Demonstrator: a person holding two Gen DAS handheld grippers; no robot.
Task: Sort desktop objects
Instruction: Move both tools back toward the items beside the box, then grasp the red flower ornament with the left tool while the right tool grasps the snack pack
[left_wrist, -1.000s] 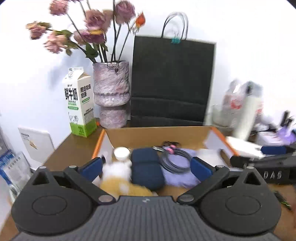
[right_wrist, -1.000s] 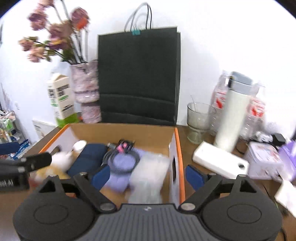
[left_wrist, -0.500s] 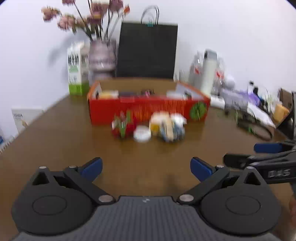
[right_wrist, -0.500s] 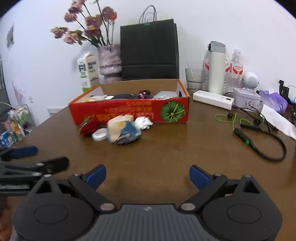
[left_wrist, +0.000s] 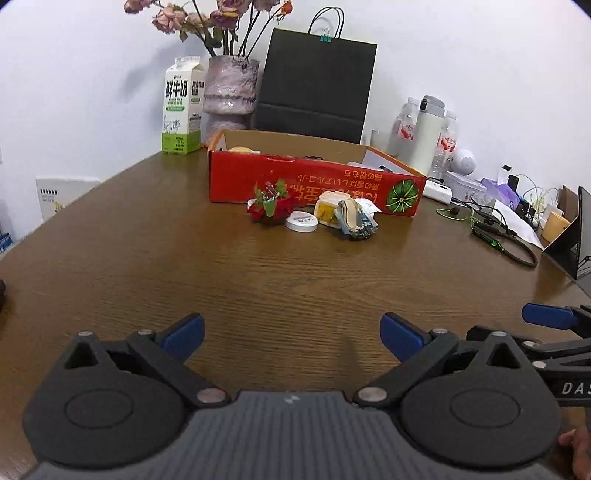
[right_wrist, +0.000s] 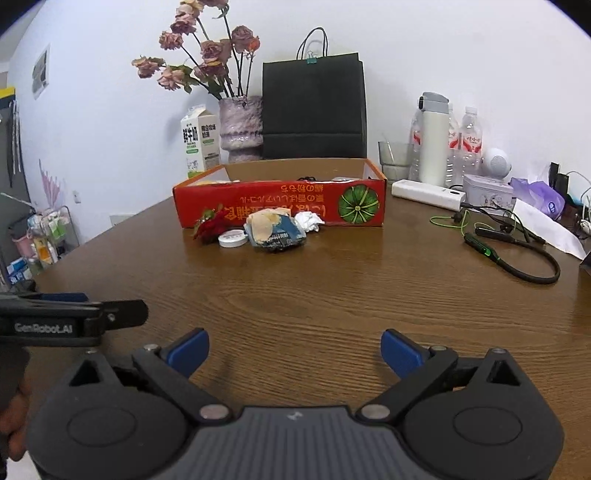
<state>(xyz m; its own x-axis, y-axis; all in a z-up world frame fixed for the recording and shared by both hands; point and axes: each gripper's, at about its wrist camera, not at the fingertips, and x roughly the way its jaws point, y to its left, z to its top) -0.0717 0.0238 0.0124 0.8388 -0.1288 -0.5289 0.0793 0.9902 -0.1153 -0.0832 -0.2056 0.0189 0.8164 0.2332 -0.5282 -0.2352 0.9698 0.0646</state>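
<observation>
A red cardboard box stands at the far middle of the brown table, with items inside. In front of it lie a red flower ornament, a white round tin, a yellow packet, a crumpled blue-and-tan wrapper and a white paper ball. My left gripper is open and empty, low over the near table. My right gripper is open and empty, beside it.
A milk carton, a vase of dried flowers and a black paper bag stand behind the box. A white flask, bottles, a power bank and a green-black neckband cable lie at the right.
Both grippers have pulled back from above the box to the near side of the table. The box and loose items now sit far ahead.
</observation>
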